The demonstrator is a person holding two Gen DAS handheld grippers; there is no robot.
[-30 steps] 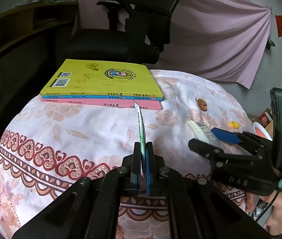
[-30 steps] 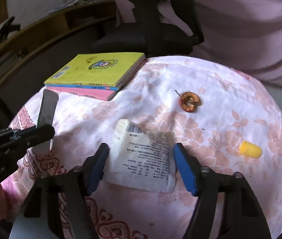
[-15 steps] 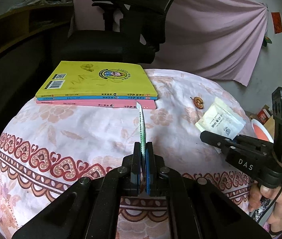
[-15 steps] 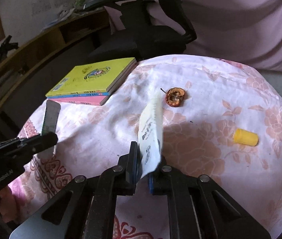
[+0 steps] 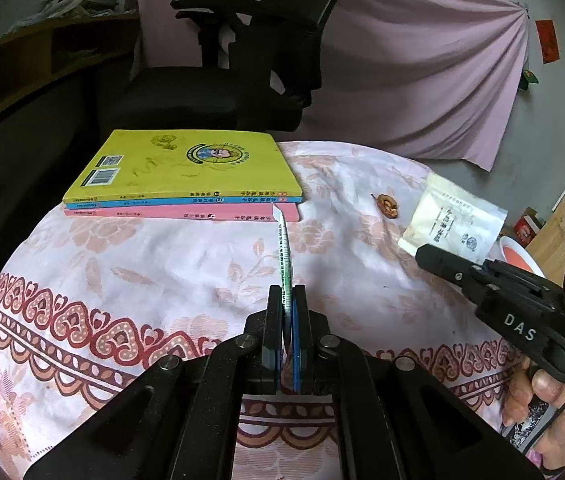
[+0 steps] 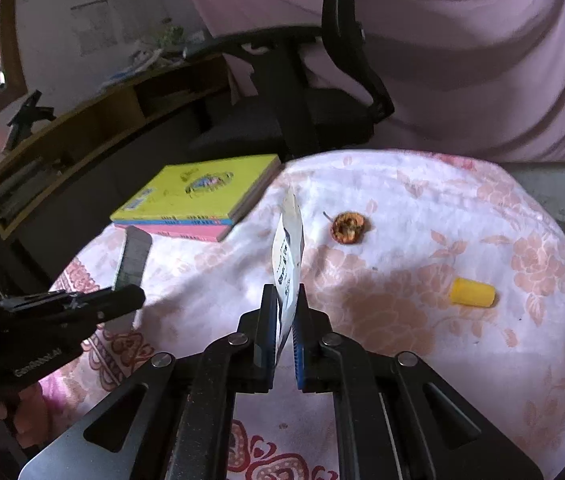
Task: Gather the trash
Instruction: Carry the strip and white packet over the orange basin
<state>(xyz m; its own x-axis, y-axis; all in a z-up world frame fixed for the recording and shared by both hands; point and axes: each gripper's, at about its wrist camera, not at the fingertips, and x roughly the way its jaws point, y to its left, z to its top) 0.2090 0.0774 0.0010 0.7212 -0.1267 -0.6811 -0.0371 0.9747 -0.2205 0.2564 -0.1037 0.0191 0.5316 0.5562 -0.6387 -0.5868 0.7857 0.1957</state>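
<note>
Now clamping together on a thin green-and-white wrapper strip (image 5: 284, 256), the left gripper (image 5: 289, 300), low in the middle of the left wrist frame, with the strip sticking up edge-on toward the centre. Pinching a white printed packet (image 6: 288, 256) likewise, the right gripper (image 6: 285, 300), bottom centre of the right wrist frame, the packet standing upright and lifted off the floral tablecloth (image 6: 422, 208). Showing again at the right edge of the left wrist frame, that same packet (image 5: 452, 222), hanging flat-on. Lying loose on the cloth right of centre in the right wrist frame, a dried orange fruit scrap (image 6: 348, 227) and, well apart toward the right, a small yellow cap (image 6: 472, 293). Resting at the cloth's upper left, a stack of books (image 6: 198, 200), yellow on top; looming behind it, a black office chair (image 6: 302, 116).
</note>
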